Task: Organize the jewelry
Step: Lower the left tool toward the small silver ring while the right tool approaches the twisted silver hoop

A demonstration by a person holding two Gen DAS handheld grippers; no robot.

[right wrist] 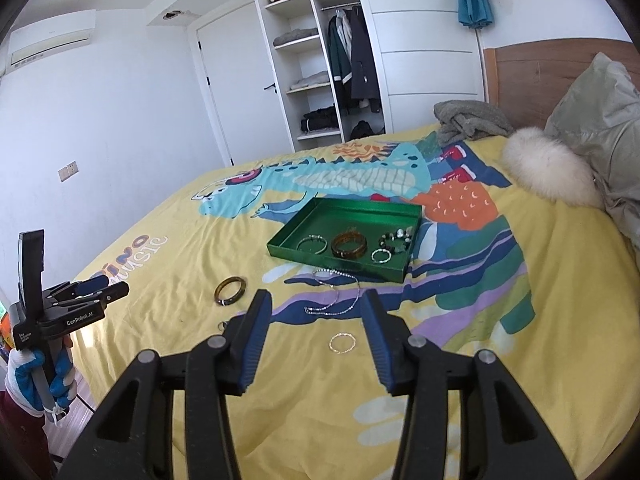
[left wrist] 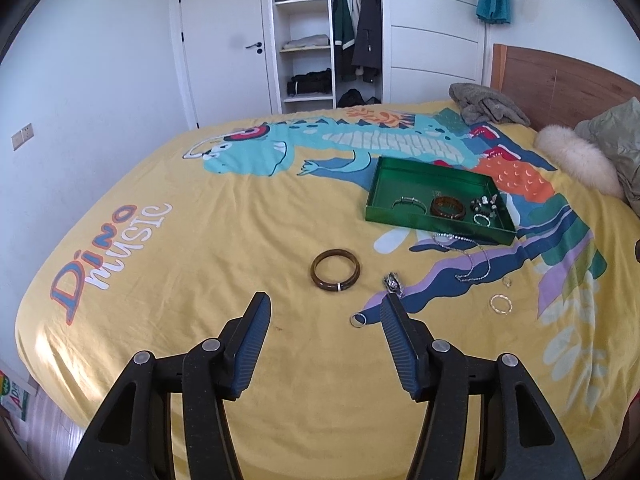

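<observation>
A green tray (left wrist: 436,229) (right wrist: 288,253) sits on the yellow bedspread and holds a silver bangle (left wrist: 408,202), a brown bangle (left wrist: 448,208), dark beads (left wrist: 486,204) and a small ring (left wrist: 482,220). Loose on the bed lie a dark brown bangle (left wrist: 335,269) (right wrist: 230,290), a silver chain (left wrist: 474,258) (right wrist: 334,294), a small pendant (left wrist: 393,283), a ring (left wrist: 358,320) and a thin hoop (left wrist: 501,304) (right wrist: 341,343). My left gripper (left wrist: 324,304) is open and empty, just short of the brown bangle; it also shows in the right wrist view (right wrist: 104,288). My right gripper (right wrist: 316,300) is open and empty over the chain and hoop.
A grey garment (left wrist: 484,106), a fur-trimmed jacket (left wrist: 580,160) and a wooden headboard (left wrist: 560,80) are at the bed's far right. An open wardrobe (left wrist: 312,32) and a white door (left wrist: 224,52) stand behind the bed. The bed's near left edge drops to the floor.
</observation>
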